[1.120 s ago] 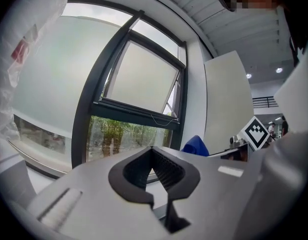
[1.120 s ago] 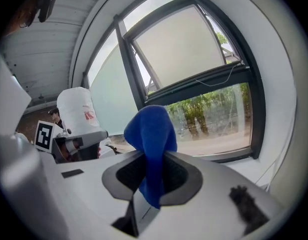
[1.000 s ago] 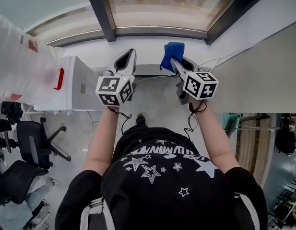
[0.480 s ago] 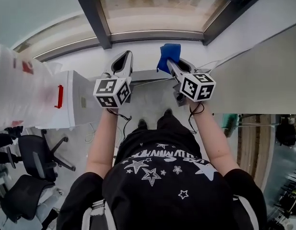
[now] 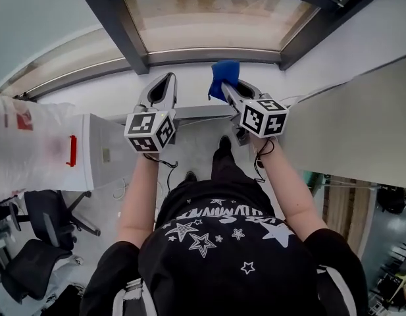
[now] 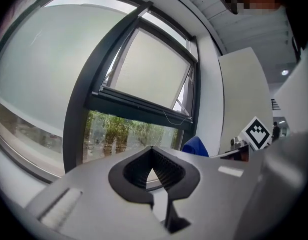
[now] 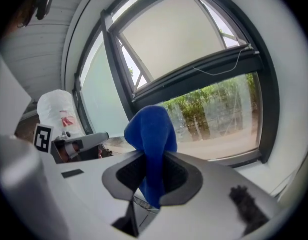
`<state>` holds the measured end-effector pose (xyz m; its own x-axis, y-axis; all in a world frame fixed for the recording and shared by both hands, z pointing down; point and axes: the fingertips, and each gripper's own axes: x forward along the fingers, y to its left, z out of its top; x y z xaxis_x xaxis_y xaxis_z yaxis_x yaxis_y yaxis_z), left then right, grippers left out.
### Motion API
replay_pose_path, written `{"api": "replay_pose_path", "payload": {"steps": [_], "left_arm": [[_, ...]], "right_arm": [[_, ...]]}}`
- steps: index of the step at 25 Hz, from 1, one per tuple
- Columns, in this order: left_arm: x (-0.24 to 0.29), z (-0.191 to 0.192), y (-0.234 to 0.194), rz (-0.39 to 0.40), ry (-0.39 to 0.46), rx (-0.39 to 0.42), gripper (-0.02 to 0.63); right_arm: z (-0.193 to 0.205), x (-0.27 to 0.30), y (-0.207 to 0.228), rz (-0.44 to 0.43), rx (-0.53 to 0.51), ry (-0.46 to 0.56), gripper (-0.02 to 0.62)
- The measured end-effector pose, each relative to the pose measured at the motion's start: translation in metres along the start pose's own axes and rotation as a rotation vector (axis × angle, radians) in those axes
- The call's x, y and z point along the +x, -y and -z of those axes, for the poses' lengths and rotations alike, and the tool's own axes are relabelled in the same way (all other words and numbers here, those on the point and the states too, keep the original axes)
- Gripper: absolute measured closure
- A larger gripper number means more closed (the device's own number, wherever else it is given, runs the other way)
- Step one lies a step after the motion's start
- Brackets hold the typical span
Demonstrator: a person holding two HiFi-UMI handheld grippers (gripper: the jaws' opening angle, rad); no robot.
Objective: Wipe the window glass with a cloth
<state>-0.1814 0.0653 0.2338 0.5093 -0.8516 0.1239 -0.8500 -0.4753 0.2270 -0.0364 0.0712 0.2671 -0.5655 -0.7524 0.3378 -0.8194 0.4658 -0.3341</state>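
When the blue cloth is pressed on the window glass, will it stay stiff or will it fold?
Probably floppy: the blue cloth bends over in soft folds above the right tool that pinches it. It looks light for its size, so it should flatten against the window glass easily.

Both my arms reach forward from the shoulders, left forearm (image 5: 139, 196) and right forearm (image 5: 285, 191) bare and roughly side by side. My left gripper (image 5: 167, 79) points ahead, jaws closed tip to tip with nothing between them. My right gripper (image 5: 226, 88), level with it and angled slightly inward, has its jaws clamped on a blue cloth (image 5: 224, 73) that bunches above the tips.
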Motion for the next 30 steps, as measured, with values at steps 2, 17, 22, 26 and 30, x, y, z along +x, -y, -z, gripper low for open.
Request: {"api": "replay_pose_path", "payload": {"steps": [2,17,22,26,30], "left_arm": [[0.016,0.0,0.0,-0.012,-0.002,0.0,0.598],[0.141,0.01,0.028,-0.117,-0.071,0.121,0.597],[0.15,0.012,0.029,-0.172,-0.086,0.123,0.598],[0.142,0.004,0.015,-0.208,-0.071,0.122,0.598],[0.127,-0.003,-0.018,-0.251,-0.054,0.104,0.598]], "right_arm": [[-0.006,0.01,0.017,-0.013,0.0,-0.008,0.52],[-0.053,0.046,0.152,-0.068,0.079,0.008,0.52],[-0.057,0.066,0.163,-0.13,0.077,-0.016,0.52],[-0.053,0.088,0.146,-0.178,0.057,-0.049,0.52],[-0.049,0.114,0.119,-0.211,0.013,-0.09,0.52]]}}
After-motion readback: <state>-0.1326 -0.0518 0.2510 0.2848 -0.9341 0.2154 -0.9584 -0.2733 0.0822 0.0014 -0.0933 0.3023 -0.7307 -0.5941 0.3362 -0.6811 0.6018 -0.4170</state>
